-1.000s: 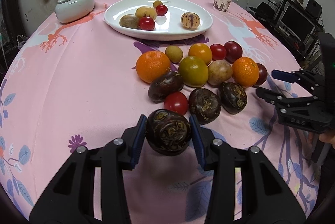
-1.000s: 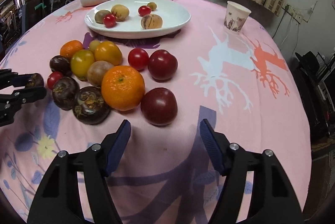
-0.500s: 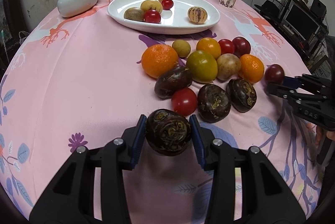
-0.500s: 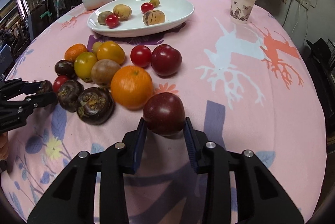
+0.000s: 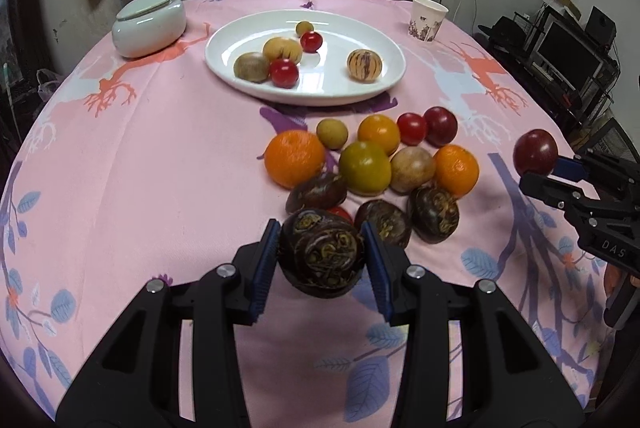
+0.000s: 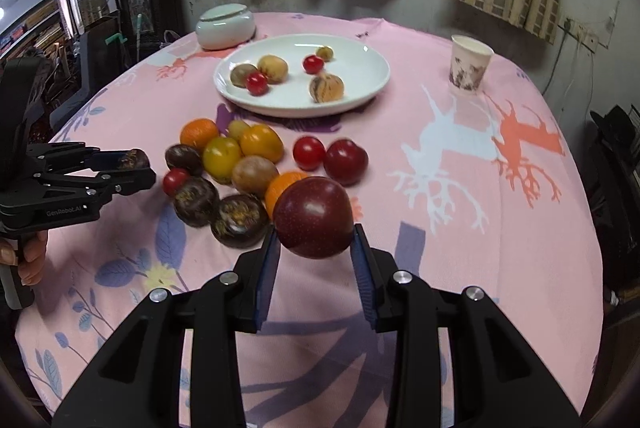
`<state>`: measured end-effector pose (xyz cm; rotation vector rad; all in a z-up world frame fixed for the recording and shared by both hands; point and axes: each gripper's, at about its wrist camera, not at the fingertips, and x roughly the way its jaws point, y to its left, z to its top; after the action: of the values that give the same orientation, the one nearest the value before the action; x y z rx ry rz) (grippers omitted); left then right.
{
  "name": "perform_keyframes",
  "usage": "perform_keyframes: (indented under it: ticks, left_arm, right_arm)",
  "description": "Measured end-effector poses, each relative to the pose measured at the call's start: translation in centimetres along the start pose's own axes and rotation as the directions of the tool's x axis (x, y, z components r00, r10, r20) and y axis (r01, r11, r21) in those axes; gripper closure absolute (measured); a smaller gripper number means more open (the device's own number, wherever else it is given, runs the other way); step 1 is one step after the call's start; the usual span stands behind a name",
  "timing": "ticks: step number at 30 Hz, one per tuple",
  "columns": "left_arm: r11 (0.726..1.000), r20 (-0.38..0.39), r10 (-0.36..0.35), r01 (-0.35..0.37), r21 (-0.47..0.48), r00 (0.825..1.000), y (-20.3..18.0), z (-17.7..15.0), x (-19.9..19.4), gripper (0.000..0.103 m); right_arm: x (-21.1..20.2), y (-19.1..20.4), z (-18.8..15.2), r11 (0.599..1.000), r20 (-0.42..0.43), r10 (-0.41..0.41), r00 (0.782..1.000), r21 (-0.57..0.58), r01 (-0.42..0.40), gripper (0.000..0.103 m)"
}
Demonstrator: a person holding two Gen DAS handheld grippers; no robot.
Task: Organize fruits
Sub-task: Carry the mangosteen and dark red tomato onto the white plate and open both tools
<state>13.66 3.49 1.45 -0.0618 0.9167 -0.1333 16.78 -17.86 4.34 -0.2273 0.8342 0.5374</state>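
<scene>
Plum close; mangosteen close

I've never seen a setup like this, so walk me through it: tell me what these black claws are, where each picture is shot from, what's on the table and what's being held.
There is no robot here. A person holds a black two-finger gripper in each hand, and each gripper carries a wide-angle camera looking forward along its fingers.

The left wrist view shows the left gripper shut on a dark wrinkled fruit. The right wrist view shows the right gripper shut on a dark red plum, held above the cloth. Each gripper also appears at the edge of the other's view.

On the pink tablecloth sits a white plate holding six small fruits. Nearer is a loose pile of fruits: oranges, red tomatoes, more dark wrinkled ones. A lidded white jar and a paper cup stand at the far side.
</scene>
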Motion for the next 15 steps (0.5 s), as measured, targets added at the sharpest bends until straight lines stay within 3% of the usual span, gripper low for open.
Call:
perform_keyframes:
  ticks: [6,15]
  left_arm:
    - [0.998,0.046,0.062,-0.063,0.030,0.997,0.0,5.4,0.9,0.061]
    - [0.989,0.028,0.135,-0.133,-0.069,0.990,3.6,13.3,6.7,0.061]
  right_arm:
    - [1.8,0.6,4.8,0.999,0.021,0.027,0.999,-0.040,-0.026,0.067]
    - [8.3,2.2,10.3,0.996,-0.007,0.053,0.999,-0.064,-0.054,0.067]
